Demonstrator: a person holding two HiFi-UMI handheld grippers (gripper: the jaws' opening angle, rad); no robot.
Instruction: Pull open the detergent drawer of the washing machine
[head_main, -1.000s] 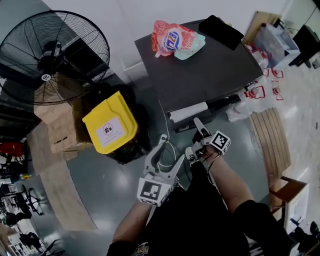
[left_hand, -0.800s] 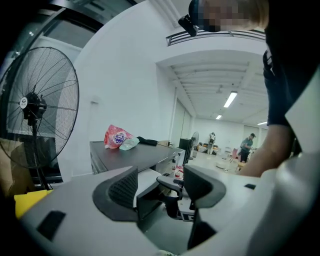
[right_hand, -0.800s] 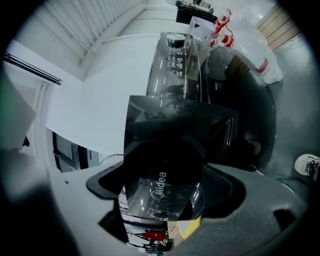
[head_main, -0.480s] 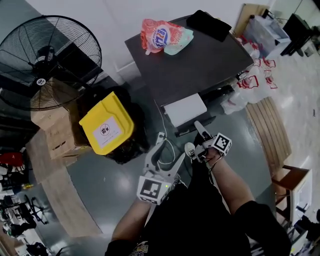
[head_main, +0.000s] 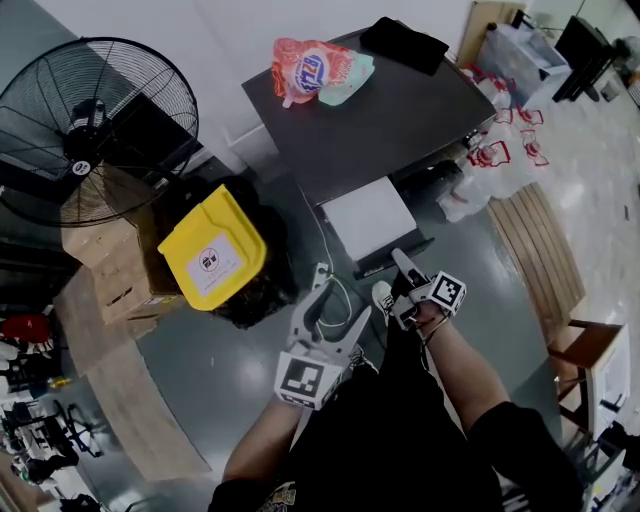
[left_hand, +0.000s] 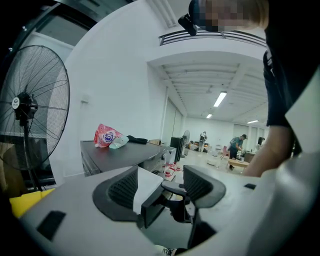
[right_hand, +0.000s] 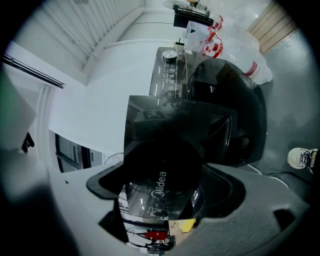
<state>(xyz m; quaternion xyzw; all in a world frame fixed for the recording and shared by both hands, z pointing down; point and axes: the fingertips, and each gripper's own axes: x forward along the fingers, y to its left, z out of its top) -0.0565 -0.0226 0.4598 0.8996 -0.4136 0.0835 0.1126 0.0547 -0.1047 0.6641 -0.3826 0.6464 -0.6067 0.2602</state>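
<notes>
The washing machine (head_main: 400, 110) has a dark grey top. Its detergent drawer (head_main: 368, 215) juts out of the front towards me, white inside, with a glossy black front panel (right_hand: 165, 150) printed "Midea". My right gripper (head_main: 402, 266) is shut on that front panel, which fills the space between its jaws in the right gripper view (right_hand: 167, 185). My left gripper (head_main: 335, 298) hangs open just left of the drawer, holding nothing. In the left gripper view (left_hand: 160, 185) the white drawer (left_hand: 146, 181) shows through the gap between the jaws.
A big black fan (head_main: 90, 120), cardboard boxes (head_main: 110, 260) and a yellow-lidded bin (head_main: 212, 248) stand to the left. A detergent bag (head_main: 310, 68) and a dark cloth (head_main: 405, 45) lie on the machine. Plastic bags (head_main: 480, 180) and a wooden pallet (head_main: 545, 250) are at the right.
The drawer has slid much further out of the machine as my right gripper drew back towards me. The left gripper has hardly moved.
</notes>
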